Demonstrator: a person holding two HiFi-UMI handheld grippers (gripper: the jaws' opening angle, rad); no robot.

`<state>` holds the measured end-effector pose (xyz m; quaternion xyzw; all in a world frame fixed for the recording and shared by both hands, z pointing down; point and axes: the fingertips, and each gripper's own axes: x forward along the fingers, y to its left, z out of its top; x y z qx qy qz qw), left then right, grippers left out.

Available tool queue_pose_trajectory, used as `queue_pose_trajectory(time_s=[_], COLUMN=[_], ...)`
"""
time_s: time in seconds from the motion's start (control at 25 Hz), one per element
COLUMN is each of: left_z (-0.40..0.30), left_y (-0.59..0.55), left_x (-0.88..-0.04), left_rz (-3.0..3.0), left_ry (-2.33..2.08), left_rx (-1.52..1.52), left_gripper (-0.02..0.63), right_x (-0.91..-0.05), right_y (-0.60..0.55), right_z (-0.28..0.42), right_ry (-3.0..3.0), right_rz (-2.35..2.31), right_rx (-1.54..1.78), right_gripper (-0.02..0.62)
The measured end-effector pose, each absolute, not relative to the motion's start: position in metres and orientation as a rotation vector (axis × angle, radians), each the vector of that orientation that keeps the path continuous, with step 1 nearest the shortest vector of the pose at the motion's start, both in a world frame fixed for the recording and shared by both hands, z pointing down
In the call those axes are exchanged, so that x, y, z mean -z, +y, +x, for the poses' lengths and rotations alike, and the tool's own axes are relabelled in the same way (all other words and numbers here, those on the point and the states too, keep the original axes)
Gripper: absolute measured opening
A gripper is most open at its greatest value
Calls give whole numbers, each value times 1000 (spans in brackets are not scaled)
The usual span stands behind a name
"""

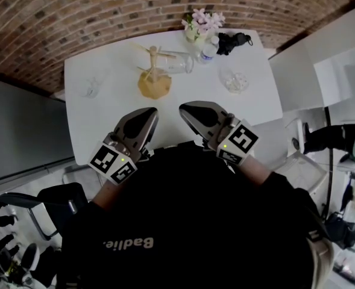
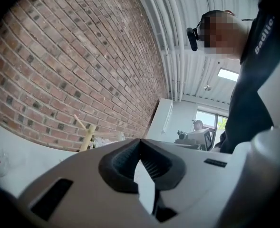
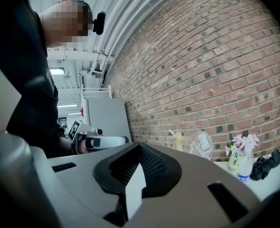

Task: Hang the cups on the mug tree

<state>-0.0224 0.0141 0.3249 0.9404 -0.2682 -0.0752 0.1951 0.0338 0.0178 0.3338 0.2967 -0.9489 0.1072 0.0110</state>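
Head view, looking steeply down on a white table (image 1: 105,65) set against a brick wall (image 1: 75,5).

Left gripper (image 1: 150,111): held over the near table edge at 7 o'clock from the table's centre. Its jaws are pressed together with nothing between them, and the left gripper view shows the ribbed pads meeting at the tip.

Right gripper (image 1: 184,108): just beside the left one, at 5 o'clock from the table's centre. Its jaws are likewise closed and empty, as the right gripper view confirms. The two tips point toward each other and toward 12 o'clock.

Wooden mug tree (image 1: 154,72): upright on its round base, at 12 o'clock from the grippers and well apart from them.

Clear glass cup (image 1: 178,63): lies sideways at 2 o'clock of the tree's trunk and appears to hang on a peg.

Second glass cup (image 1: 91,88): stands on the table at 9 o'clock of the tree, well apart from it.

Third glass cup (image 1: 234,81): stands at 3 o'clock of the tree, also well apart.

Vase of pink flowers (image 1: 200,24), small bottle (image 1: 208,50) and black bundle (image 1: 233,41): grouped at the far edge, at 1 to 2 o'clock of the tree.

The person's dark top (image 1: 189,221) fills the 6 o'clock part of the view.
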Motion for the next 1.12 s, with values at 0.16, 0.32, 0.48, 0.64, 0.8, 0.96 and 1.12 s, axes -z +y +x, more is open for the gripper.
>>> queue_pose_trajectory(time_s=[0.16, 0.32, 0.48, 0.64, 0.8, 0.96, 1.12], left_z=[-18, -15, -13, -11, -10, -7, -5], left_y=[17, 19, 20, 20, 19, 18, 19], left_x=[-328, -329, -331, -332, -331, -331, -332], left_rz=[2642, 2646, 2658, 2650, 2635, 2634, 2628], left_ry=[-736, -726, -719, -721, -719, -718, -717], left_rx=[204, 204, 200, 201, 209, 208, 212], left_gripper=[3, 3, 2, 2, 3, 3, 3], right_x=[-339, -340, -340, -339, -339, -339, -339], right_y=[22, 24, 24, 23, 24, 24, 25], right_z=[32, 32, 35, 39, 43, 48, 51], right_ry=[-2957, -2961, -2959, -2960, -2952, -2955, -2955], right_rz=[909, 909, 914, 924, 933, 952, 958], right_rx=[-365, -372, -369, -371, -368, -374, -368], right_gripper=[31, 31, 31, 31, 31, 31, 31])
